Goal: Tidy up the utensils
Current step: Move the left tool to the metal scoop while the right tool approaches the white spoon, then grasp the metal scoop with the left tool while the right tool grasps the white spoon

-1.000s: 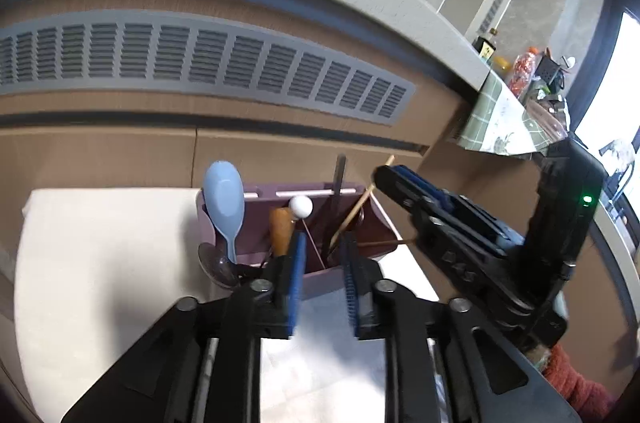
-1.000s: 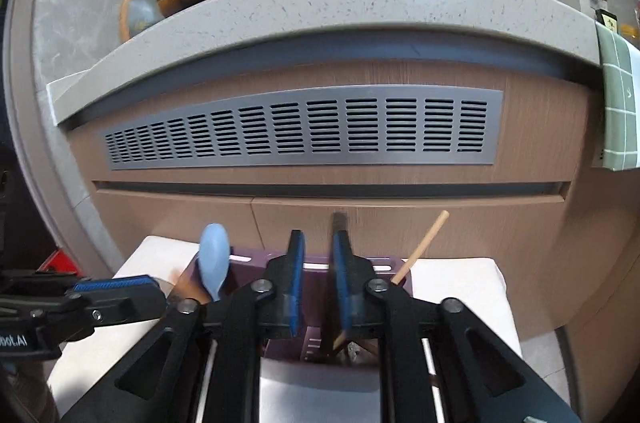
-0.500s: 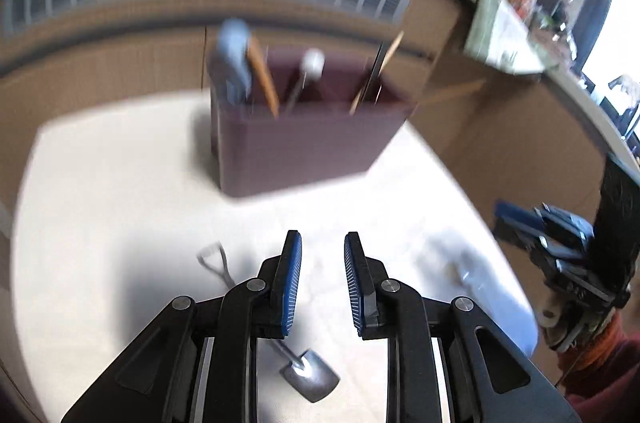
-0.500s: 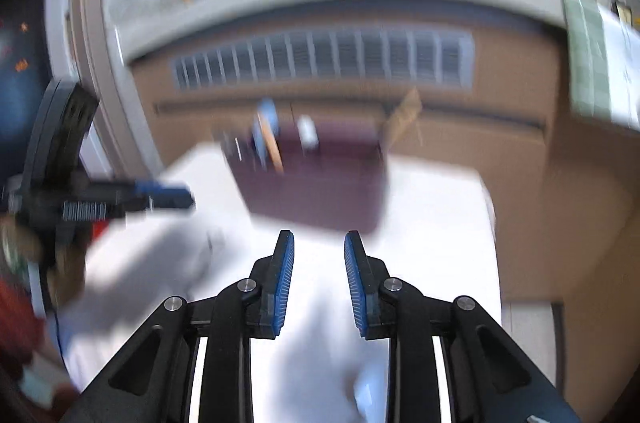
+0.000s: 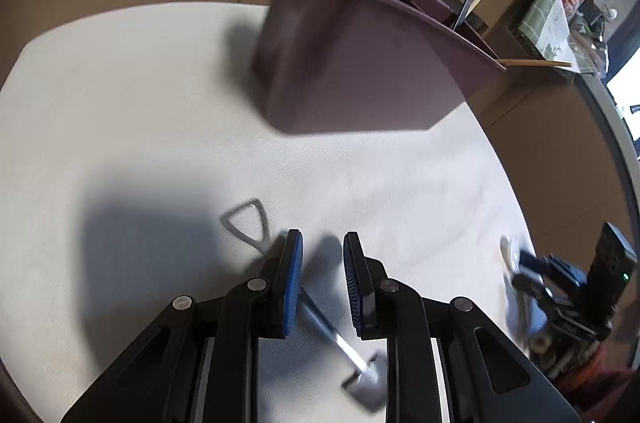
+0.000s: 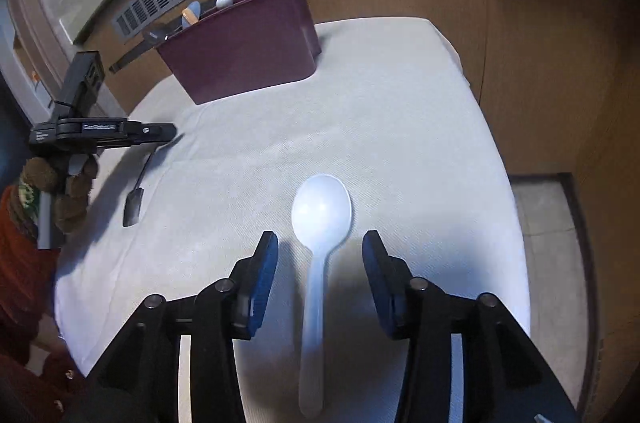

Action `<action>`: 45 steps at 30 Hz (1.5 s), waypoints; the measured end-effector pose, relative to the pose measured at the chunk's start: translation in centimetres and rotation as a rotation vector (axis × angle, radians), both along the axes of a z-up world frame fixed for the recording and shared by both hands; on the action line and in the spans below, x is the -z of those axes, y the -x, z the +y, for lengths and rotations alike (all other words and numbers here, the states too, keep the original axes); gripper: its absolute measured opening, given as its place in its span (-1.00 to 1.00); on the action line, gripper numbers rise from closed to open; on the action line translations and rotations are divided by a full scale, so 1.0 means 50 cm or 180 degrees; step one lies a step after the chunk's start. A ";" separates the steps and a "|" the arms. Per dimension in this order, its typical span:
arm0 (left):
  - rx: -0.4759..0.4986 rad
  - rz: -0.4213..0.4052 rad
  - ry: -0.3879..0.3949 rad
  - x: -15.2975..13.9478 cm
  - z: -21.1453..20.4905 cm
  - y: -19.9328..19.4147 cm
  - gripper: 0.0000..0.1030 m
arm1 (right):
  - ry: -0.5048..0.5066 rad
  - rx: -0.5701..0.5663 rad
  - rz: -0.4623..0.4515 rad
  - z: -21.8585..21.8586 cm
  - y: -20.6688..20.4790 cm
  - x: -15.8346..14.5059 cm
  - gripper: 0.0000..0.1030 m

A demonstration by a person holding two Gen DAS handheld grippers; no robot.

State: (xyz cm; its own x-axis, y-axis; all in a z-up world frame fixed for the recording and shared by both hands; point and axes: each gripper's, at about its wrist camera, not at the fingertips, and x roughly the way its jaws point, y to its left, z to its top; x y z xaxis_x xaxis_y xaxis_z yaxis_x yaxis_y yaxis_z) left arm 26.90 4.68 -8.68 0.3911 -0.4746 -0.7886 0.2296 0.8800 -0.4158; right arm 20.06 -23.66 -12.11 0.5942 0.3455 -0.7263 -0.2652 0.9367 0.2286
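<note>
A maroon utensil holder (image 5: 360, 63) (image 6: 244, 51) stands at the back of the white cloth and holds several utensils. A small metal shovel-shaped spoon (image 5: 320, 319) (image 6: 134, 201) lies on the cloth. My left gripper (image 5: 322, 263) is open just over its shaft, one finger on each side. A white plastic spoon (image 6: 320, 223) lies on the cloth bowl-forward. My right gripper (image 6: 318, 251) is open wide around its neck, close above it. The right gripper also shows at the far right in the left wrist view (image 5: 560, 287).
The white cloth (image 6: 400, 127) covers a small table in front of brown cabinets with a grey vent. The table edge falls away at the right. My left gripper (image 6: 104, 133) is at the left side of the right wrist view.
Both grippers dropped from above the holder down to the cloth. The left one came over the metal shovel spoon, the right one over the white spoon and opened wider.
</note>
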 end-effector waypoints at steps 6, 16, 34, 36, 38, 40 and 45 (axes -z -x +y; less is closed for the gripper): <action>-0.0106 0.0020 0.0000 0.006 0.069 0.094 -0.57 | 0.0348 -0.0108 -0.0078 0.063 -0.020 -0.002 0.18; 0.1023 -0.0729 -0.1086 -0.055 0.007 0.282 -0.56 | 0.0409 -0.0220 -0.0021 0.072 -0.021 -0.006 0.30; 0.1089 -0.0824 -0.1549 -0.018 -0.084 0.157 -0.56 | 0.0346 -0.0256 -0.0019 0.063 -0.027 -0.007 0.29; 0.1107 -0.0790 -0.1463 -0.022 -0.084 0.146 -0.56 | 0.0338 -0.0238 -0.0028 0.061 -0.029 -0.006 0.23; 0.1317 -0.0817 -0.1350 -0.028 -0.097 0.161 -0.56 | 0.0384 -0.0174 -0.0060 0.060 -0.034 -0.007 -0.06; 0.1470 -0.0865 -0.1201 -0.044 -0.107 0.179 -0.55 | 0.0577 -0.0071 -0.0138 0.059 -0.038 -0.009 -0.58; 0.0951 -0.0832 -0.0936 -0.059 -0.050 0.124 -0.56 | 0.0373 0.0002 -0.0151 0.039 -0.042 -0.027 -0.83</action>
